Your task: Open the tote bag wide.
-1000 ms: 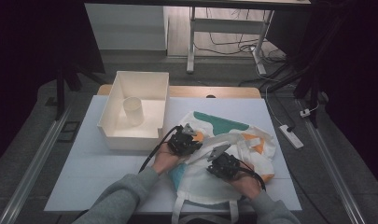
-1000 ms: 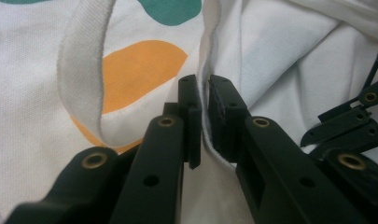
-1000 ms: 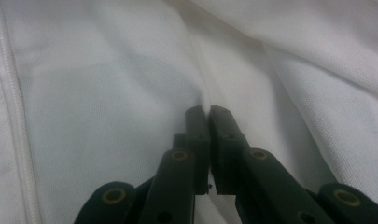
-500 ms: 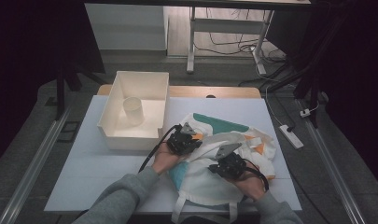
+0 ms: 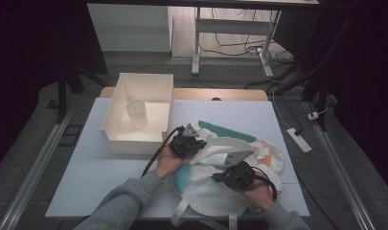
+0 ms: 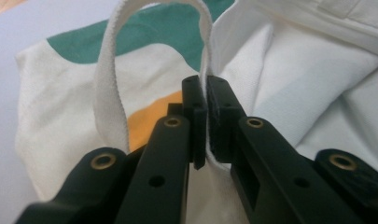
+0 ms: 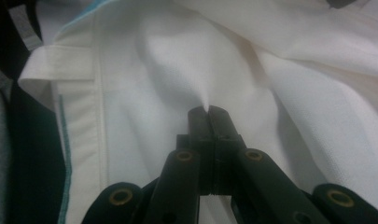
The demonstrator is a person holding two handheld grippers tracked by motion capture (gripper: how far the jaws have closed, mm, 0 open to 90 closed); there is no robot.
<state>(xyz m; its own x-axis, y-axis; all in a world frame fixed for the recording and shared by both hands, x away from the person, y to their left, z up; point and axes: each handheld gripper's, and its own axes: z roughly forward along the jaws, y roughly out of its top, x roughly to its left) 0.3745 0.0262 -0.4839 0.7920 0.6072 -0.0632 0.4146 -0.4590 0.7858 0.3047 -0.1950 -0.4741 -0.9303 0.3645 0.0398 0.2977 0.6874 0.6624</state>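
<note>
My left hand-held gripper (image 6: 206,122) pinches the white cloth tote bag's (image 5: 258,151) strap (image 6: 109,88) at frame centre; my right hand-held gripper (image 7: 208,122), now shifted lower right, pinches a fold, bag bottom cut off.

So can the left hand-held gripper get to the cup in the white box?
Probably not right now. The left hand-held gripper is shut on the bag's strap. The way to the cup in the open-topped box looks free, once it lets go.
</note>
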